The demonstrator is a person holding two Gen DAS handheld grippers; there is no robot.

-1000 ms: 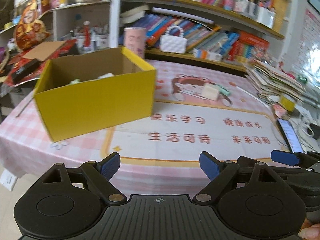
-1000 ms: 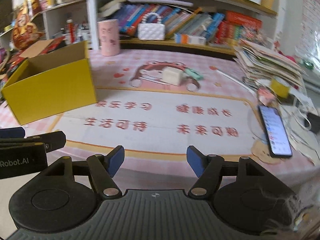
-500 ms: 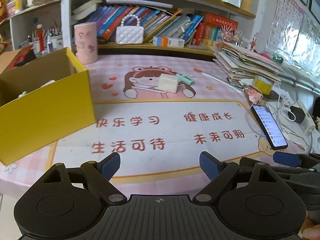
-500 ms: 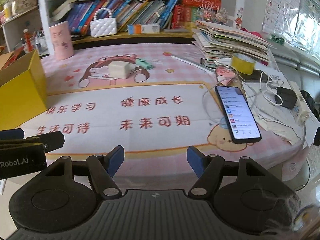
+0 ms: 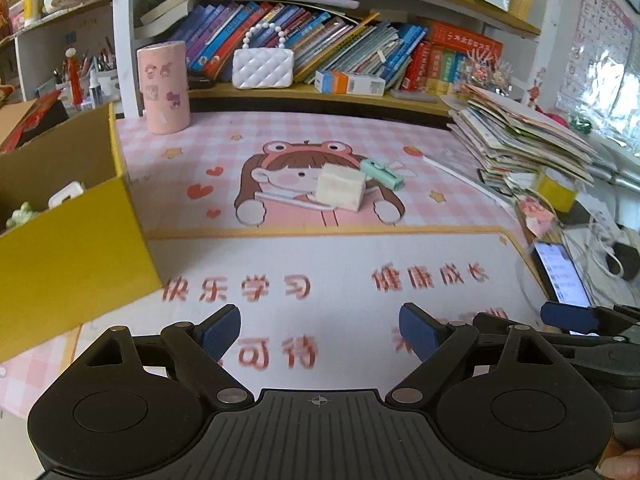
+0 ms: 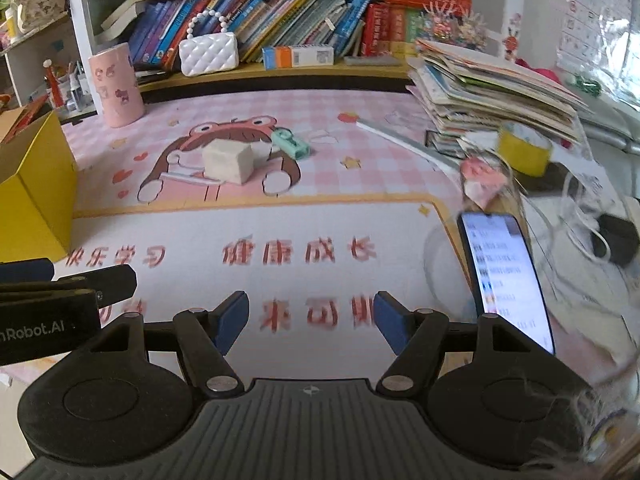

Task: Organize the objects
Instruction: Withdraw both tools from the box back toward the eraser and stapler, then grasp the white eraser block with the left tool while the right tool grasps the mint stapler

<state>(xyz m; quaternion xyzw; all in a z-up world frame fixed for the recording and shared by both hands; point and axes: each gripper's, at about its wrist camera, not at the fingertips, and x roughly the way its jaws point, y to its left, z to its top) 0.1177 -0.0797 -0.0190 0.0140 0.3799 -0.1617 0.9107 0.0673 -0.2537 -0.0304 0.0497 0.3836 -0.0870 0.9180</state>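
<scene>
A white block [image 5: 341,187] and a mint clip [image 5: 381,173] lie touching mid-mat; the open yellow box [image 5: 72,256] sits at the mat's left edge.

I see a pink-and-white checked desk mat [image 5: 440,184] with red characters, a yellow cardboard box [image 5: 68,272] at left, an off-white block [image 5: 340,190], a mint-green clip, perhaps, [image 5: 382,174] and blue gripper pads [image 5: 218,334].
</scene>
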